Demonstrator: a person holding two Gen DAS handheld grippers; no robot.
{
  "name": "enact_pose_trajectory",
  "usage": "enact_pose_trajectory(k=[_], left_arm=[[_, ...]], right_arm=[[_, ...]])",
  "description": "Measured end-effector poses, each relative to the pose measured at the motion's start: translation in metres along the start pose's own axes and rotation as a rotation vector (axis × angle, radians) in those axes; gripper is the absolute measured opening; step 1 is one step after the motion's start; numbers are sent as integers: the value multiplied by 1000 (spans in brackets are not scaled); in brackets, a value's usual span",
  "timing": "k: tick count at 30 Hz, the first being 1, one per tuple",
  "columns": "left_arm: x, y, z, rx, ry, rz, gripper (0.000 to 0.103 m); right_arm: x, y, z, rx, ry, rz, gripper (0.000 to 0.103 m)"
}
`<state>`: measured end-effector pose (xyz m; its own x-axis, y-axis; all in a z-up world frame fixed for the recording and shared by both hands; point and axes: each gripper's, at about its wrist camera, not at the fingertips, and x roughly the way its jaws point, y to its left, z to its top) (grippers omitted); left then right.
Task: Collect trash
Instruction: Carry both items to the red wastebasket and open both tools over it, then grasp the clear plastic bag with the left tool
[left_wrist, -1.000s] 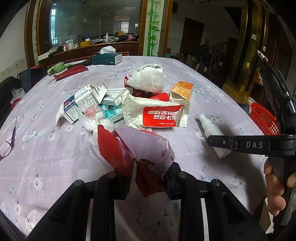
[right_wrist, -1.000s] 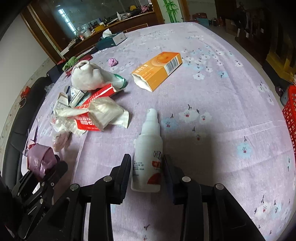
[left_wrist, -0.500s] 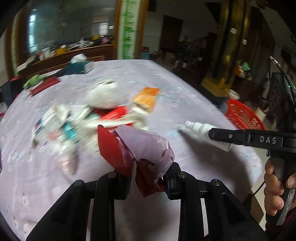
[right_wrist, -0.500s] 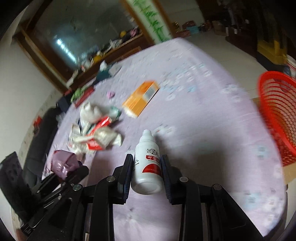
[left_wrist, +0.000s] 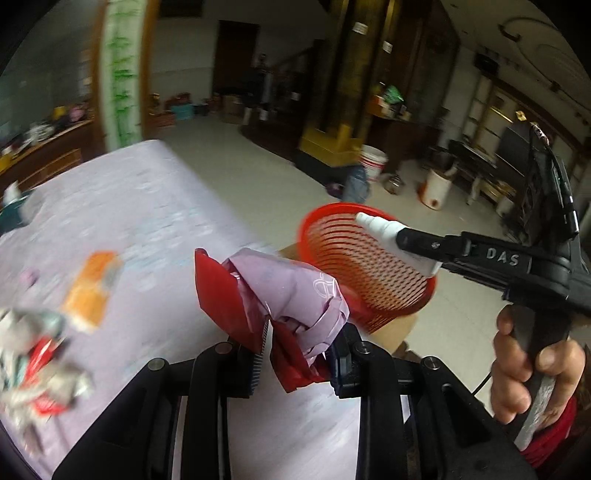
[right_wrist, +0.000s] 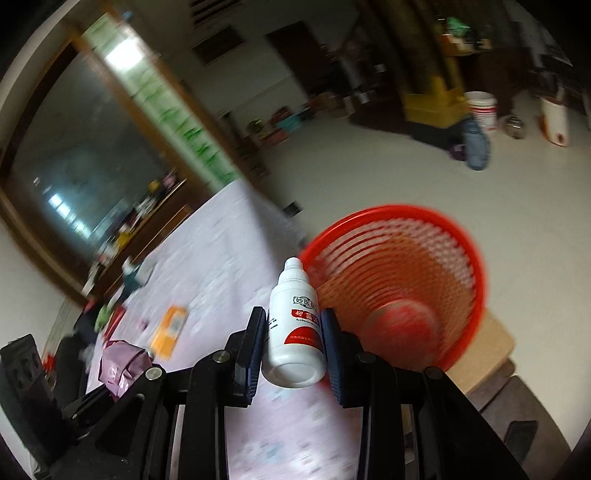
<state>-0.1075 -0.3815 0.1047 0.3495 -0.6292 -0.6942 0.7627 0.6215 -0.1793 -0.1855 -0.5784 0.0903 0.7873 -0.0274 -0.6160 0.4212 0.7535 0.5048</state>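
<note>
Step in hand: carrying two pieces of trash toward the red basket (right_wrist: 402, 288), judged from both loads being off the table (left_wrist: 147, 229) and pointed that way.
Left gripper (left_wrist: 295, 362): clamped on a crumpled red and lilac wrapper (left_wrist: 280, 295), the bundle bulging up and forward from between the jaws.
Right gripper (right_wrist: 295, 343): closed on a white bottle (right_wrist: 295, 332), pads pressing its two sides, cap pointing away, flat base facing the camera.
Right gripper in the left view (left_wrist: 417, 243): reaching in from the right, held by a hand (left_wrist: 532, 373); bottle nozzle (left_wrist: 376, 225) crossing the basket's far rim.
Basket position: beyond the table's right edge, resting on a tan box-like surface (right_wrist: 491, 339), mouth tilted toward both cameras; something reddish already at the bottom, too blurred to name.
Bottle relative to basket: just left of the near rim in the right view, seemingly not yet over the opening proper.
Wrapper relative to basket: left of the basket and nearer, above the table edge.
Next move calls for: bringing each load fully over the mouth before parting the jaws; bottle likely first, being closer.
Risk, as a guess: release too early would send the bottle onto the rim or floor; light wrapper may cling to a pad.
Left on the table: an orange box (left_wrist: 92, 291) and a blurred heap of packaging (left_wrist: 33, 354) at the near left.
</note>
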Motion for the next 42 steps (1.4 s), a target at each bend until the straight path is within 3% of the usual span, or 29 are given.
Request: enact_pose_trajectory(k=[6,8,10,14,21,27,37,42], left_arm=[[66,-35,36,30,59,-49,29],[79,-40,41,25,65,-62,35],[88,-41,45,9,68,-53,59],[84,-35,41,0,58,-42,60],[36,-3,16,-39,12,-17,61],[-14,34,-19,-97,-21,43,62],[-90,105,-85,-221,-65,171,62],[-128,145,-117,-303,-90,281,62]], right_arm=[[13,-36,24,66,-21,-82,33],[18,-39,28,59,-29,-113,35],[22,-42,31,57,-29,-136,36],[16,-47,31,53,-46,-133,37],[8,-23,13,13,-25,-45,42],[20,29,-13,-82,58,48,47],[57,108,-69,-250,216,135,47],[72,134,-91,-313,288,159,47]])
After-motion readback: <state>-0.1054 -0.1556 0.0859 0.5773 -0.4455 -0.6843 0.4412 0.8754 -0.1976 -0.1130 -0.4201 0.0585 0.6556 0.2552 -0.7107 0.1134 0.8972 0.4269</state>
